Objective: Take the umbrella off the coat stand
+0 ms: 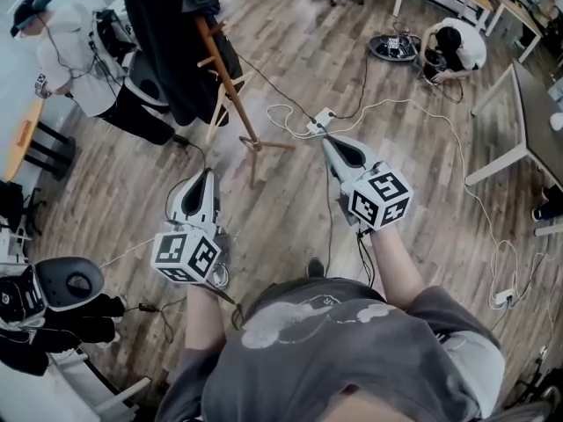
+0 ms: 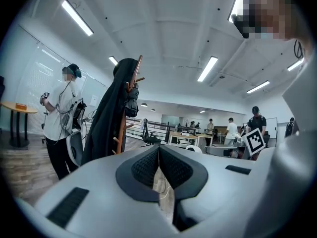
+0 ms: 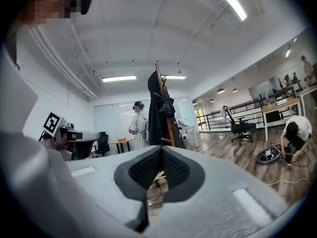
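Note:
The wooden coat stand (image 1: 230, 86) rises from the plank floor ahead of me, a long black coat (image 1: 167, 33) draped over it. In the left gripper view the coat stand (image 2: 124, 123) carries a small dark bundle (image 2: 131, 102) on an upper peg; I cannot tell whether that is the umbrella. In the right gripper view the coat stand (image 3: 171, 128) holds the same bundle (image 3: 166, 103). My left gripper (image 1: 208, 174) and right gripper (image 1: 327, 141) both point toward the stand, still short of it. Both the left gripper (image 2: 159, 148) and the right gripper (image 3: 162, 150) are shut with nothing between their pads.
A person in a white shirt (image 1: 62, 51) stands just left of the stand. Another person (image 1: 453, 47) crouches at the far right by a round device. Cables and a power strip (image 1: 318, 121) lie on the floor between the grippers and the stand. A white table (image 1: 528, 121) stands at right.

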